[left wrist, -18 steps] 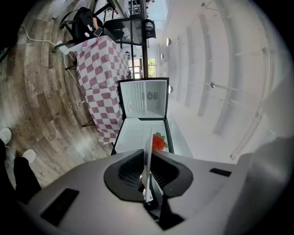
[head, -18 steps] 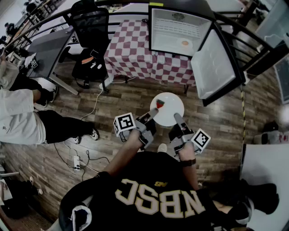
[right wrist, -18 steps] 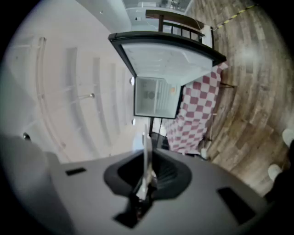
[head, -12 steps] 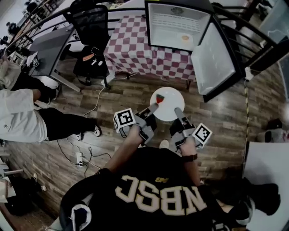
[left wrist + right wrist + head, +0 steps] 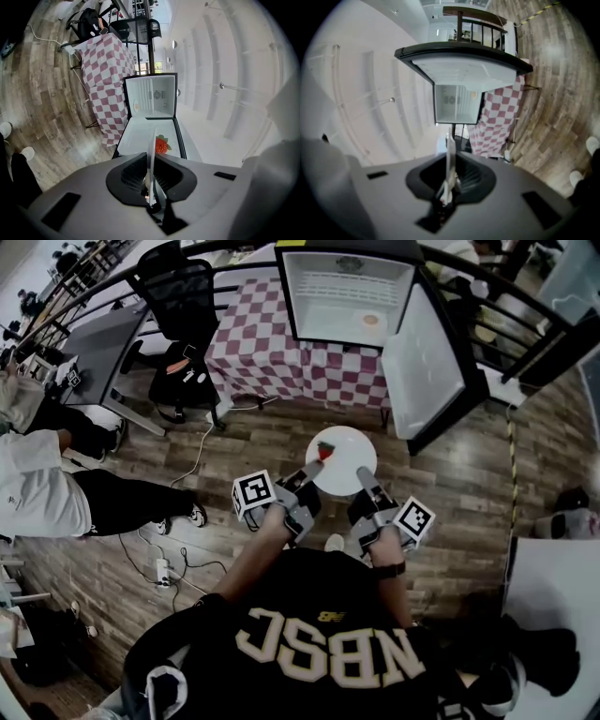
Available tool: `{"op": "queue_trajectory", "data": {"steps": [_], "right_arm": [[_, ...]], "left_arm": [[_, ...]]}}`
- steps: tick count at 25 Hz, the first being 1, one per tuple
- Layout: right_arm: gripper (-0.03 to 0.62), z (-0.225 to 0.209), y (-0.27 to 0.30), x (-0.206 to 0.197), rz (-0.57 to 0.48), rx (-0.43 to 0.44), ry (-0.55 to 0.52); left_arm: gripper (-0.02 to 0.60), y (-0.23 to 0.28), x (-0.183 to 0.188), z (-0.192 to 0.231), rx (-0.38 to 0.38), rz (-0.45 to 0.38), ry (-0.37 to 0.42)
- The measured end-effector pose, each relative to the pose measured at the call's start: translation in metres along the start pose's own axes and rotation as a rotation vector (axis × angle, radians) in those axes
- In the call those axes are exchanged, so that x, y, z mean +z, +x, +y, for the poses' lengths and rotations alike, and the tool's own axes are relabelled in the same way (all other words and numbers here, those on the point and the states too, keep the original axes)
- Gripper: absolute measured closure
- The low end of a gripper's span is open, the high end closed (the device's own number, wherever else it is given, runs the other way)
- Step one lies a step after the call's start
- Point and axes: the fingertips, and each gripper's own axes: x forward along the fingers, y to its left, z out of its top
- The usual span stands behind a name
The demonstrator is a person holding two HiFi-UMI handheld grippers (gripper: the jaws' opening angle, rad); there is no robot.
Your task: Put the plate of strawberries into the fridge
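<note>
- A dark wooden plank floor (image 5: 234, 442) runs under a counter draped in a red-and-white checked cloth (image 5: 272, 357). A black mesh office chair (image 5: 183, 296) stands to the counter's left.
- On the counter stands a small black fridge with a white interior (image 5: 347, 296), its door (image 5: 427, 367) swung wide open to the right.
- A round white plate (image 5: 345, 465) carrying one red strawberry (image 5: 325, 450) is held in the air above the floor, in front of the fridge and well apart from it.
- The left tongs (image 5: 312, 471) are clamped on the plate's near-left rim, close beside the strawberry.
- The right tongs (image 5: 364, 474) are clamped on the plate's near-right rim.
- Each gripper view shows the thin white rim pinched edge-on inside its tongs.
</note>
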Motion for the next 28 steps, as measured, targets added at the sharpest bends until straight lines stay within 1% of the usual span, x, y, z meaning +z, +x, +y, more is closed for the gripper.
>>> {"op": "queue_trajectory", "data": {"steps": [3, 6, 11, 13, 15, 17, 19, 21, 26, 28], "right_arm": [[0.546, -0.005, -0.006, 0.008, -0.001, 0.01, 0.024], [0.546, -0.005, -0.008, 0.013, 0.023, 0.012, 0.02], [0.546, -0.004, -0.002, 0.006, 0.055, 0.013, 0.004], [0.546, -0.007, 0.001, 0.008, 0.023, 0.01, 0.024], [0.548, -0.016, 0.004, 0.012, -0.027, -0.013, 0.061], [0.547, -0.024, 0.013, 0.017, -0.054, -0.032, 0.092], [0.547, -0.024, 0.031, 0.024, -0.062, -0.038, 0.086], [0.548, -0.017, 0.056, 0.033, -0.071, -0.034, 0.065], [0.548, 0.002, 0.121, 0.061, -0.12, -0.007, 0.033], [0.548, 0.012, 0.148, 0.071, -0.142, 0.011, 0.018]], "left_arm": [[0.541, 0.007, -0.009, 0.004, 0.014, -0.008, 0.009], [0.541, 0.01, -0.012, 0.004, 0.032, -0.024, 0.017], [0.543, 0.004, -0.007, 0.009, 0.042, -0.058, -0.012], [0.543, 0.007, -0.003, 0.015, 0.048, -0.046, -0.014], [0.543, 0.013, -0.002, 0.023, 0.06, -0.028, -0.014], [0.543, 0.019, 0.005, 0.026, 0.066, -0.013, -0.021], [0.543, 0.029, 0.024, 0.025, 0.066, 0.006, -0.033], [0.543, 0.043, 0.051, 0.024, 0.064, 0.025, -0.031], [0.543, 0.082, 0.114, -0.005, 0.033, 0.09, 0.039], [0.543, 0.095, 0.14, -0.017, 0.017, 0.103, 0.051]]}}
